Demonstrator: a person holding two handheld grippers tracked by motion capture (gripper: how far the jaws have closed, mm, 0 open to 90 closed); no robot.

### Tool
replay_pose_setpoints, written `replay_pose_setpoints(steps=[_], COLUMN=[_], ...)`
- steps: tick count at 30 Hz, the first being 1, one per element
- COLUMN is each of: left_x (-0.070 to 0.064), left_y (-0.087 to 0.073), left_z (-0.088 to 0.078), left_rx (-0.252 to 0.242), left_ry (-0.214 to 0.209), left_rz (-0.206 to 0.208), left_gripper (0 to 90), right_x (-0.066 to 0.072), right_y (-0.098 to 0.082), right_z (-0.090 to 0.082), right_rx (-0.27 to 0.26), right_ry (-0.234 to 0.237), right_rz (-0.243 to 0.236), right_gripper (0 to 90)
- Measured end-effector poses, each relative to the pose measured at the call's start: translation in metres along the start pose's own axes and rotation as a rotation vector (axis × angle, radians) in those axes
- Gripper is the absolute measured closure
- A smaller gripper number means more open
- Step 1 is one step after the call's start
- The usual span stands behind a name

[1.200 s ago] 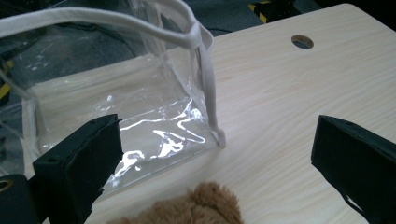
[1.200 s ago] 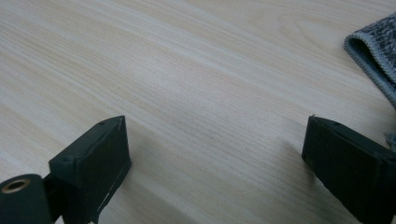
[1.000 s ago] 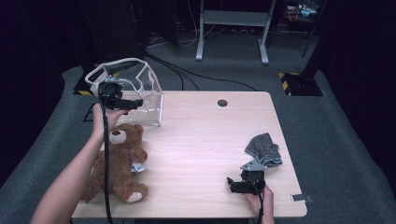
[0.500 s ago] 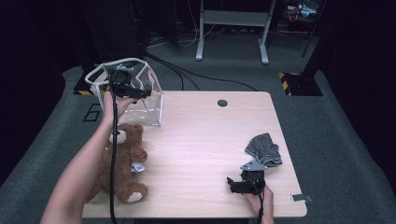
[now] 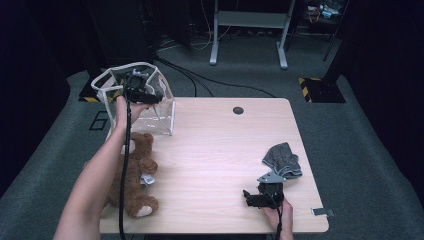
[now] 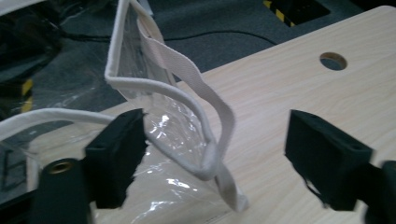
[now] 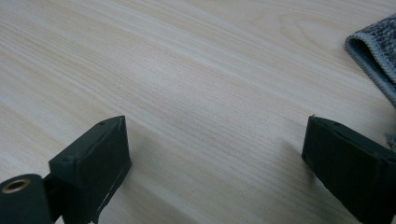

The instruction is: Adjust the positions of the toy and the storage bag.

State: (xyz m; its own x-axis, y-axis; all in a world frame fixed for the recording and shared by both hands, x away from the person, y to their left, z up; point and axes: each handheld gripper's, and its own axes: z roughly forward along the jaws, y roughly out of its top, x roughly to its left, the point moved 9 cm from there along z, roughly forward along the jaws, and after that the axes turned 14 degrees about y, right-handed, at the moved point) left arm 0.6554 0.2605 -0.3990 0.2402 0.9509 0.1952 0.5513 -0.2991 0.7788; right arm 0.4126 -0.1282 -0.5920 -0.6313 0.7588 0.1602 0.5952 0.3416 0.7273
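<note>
Up at the far left corner of the table [image 5: 220, 150], the left gripper [image 6: 212, 154] is raised at the clear plastic bag [image 5: 150, 112], which stands upright there with its white-trimmed mouth open. Its jaws have just been closing but stand apart: the bag's white rim [image 6: 177, 93] and a loop of its webbing handle [image 6: 205, 98] run between them, close to the left-hand jaw, while the right-hand jaw hangs well clear over bare wood. Neither pad presses on the rim or the strap. Crinkled clear plastic sits just below and behind the left-hand jaw.

Beyond the right-hand jaw, farther along the table, a round cable hole [image 6: 333, 60] opens in the wood. On the near side of this gripper, beneath the person's left forearm [image 5: 100, 170], a brown teddy bear [image 5: 132, 180] lies on its back, just beside the bag's base; the trailing cable crosses over it.

The right gripper [image 7: 215, 154] sits low near the table's near right edge, well apart from the bag. Its jaws are spread wide with only bare tabletop between them. A folded grey cloth [image 7: 376, 51] lies just past the right-hand jaw, its stitched hem near but not touching. On the floor to the right of this gripper lies a small pale tag [image 5: 320, 212].
</note>
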Motion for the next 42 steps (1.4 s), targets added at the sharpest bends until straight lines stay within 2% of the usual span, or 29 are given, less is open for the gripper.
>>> replay_pose_setpoints(steps=[2, 6, 9, 11, 13, 14, 16, 17, 19, 24, 30, 31, 38, 42], left_x=[0.002, 0.003, -0.001, -0.004, -0.005, -0.008, -0.008, -0.008, -0.008, -0.003, -0.007, -0.011, -0.022, -0.026], left_y=[0.002, 0.006, 0.005, 0.001, 0.0, -0.002, -0.005, -0.006, -0.008, -0.009, -0.007, -0.006, -0.002, 0.0], left_z=[0.0, -0.002, 0.0, 0.003, 0.005, 0.007, 0.01, 0.011, 0.012, 0.013, 0.012, 0.012, 0.011, 0.012], left_rx=[-0.018, -0.048, -0.031, -0.002, 0.007, 0.015, 0.037, 0.042, 0.054, 0.048, 0.031, 0.032, 0.019, 0.011], left_ry=[0.016, 0.023, 0.01, 0.001, 0.009, 0.002, 0.031, 0.032, 0.025, 0.032, 0.012, 0.006, -0.017, -0.028], left_rz=[-0.005, -0.013, 0.002, 0.028, 0.032, 0.029, 0.036, 0.032, 0.033, 0.038, 0.042, 0.057, 0.094, 0.096], left_gripper=[31.3, 30.6, 29.8, 29.2, 30.9, 33.4, 43.2, 46.6, 58.8, 81.1, 83.6, 83.8, 84.1, 84.1], right_x=[0.0, 0.0, 0.0, 0.0, 0.0, 0.0, 0.0, 0.0, 0.0, 0.0, 0.0, 0.0, 0.0, 0.0], right_y=[0.0, 0.0, 0.0, 0.0, 0.0, 0.0, 0.0, 0.0, 0.0, 0.0, 0.0, 0.0, 0.0, 0.0], right_z=[0.0, 0.0, 0.0, 0.0, 0.0, 0.0, 0.0, 0.0, 0.0, 0.0, 0.0, 0.0, 0.0, 0.0], right_rx=[0.0, 0.0, 0.0, 0.0, 0.0, 0.001, 0.0, 0.0, 0.0, 0.0, 0.0, 0.0, 0.0, 0.0], right_ry=[0.0, 0.0, 0.001, 0.001, 0.001, 0.001, 0.0, 0.001, 0.001, 0.0, 0.001, 0.001, 0.001, 0.0], right_rz=[0.002, 0.002, 0.003, 0.002, 0.002, 0.002, 0.002, 0.003, 0.002, 0.002, 0.002, 0.002, 0.003, 0.002], right_gripper=[6.7, 6.8, 6.8, 6.7, 6.7, 6.8, 6.8, 6.8, 6.8, 6.8, 6.8, 6.8, 6.8, 6.8])
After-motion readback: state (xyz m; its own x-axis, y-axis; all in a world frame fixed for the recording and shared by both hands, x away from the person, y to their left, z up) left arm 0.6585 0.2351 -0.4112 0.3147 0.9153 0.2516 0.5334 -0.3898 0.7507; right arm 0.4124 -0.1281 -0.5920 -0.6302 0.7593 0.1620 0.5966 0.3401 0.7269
